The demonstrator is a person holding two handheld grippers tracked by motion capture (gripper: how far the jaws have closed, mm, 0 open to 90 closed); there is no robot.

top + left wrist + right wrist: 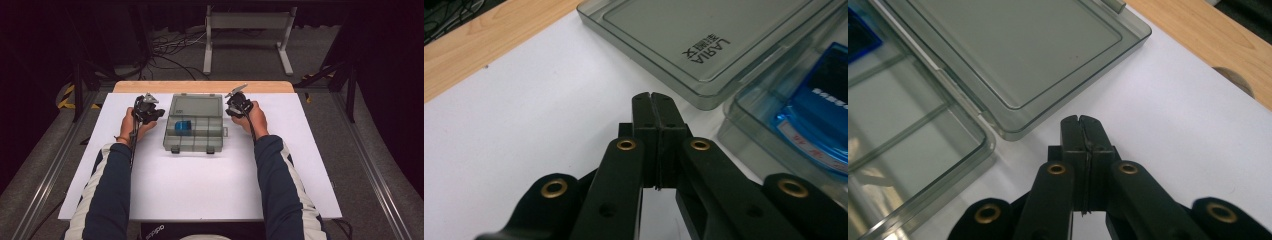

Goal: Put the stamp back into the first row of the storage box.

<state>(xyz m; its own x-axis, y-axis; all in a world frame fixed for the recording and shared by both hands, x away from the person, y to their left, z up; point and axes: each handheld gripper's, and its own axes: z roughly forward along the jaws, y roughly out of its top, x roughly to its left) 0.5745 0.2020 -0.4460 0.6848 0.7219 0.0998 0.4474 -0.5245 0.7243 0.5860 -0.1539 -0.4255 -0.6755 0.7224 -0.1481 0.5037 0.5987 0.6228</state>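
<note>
Item: 1 clear compartment box (194, 134), lid (195, 106) lying open and flat behind it, centred on white table (200, 185); 1 blue packet (183, 127) sat in a left compartment. Left gripper (148, 113) and right gripper (235, 106) flanked the box, both clenched, empty. Step judged: none underway; next move would require unclenching the jaws.

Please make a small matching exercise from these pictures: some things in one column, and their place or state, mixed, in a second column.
Things:
1. lid
2. blue item
3. left hand-held gripper
4. right hand-held gripper

Place or state:
A. lies in a compartment of the box
B. shut, left of the box
C. open, lying flat
D. shut, right of the box

Pairs: 1-C, 2-A, 3-B, 4-D
</note>
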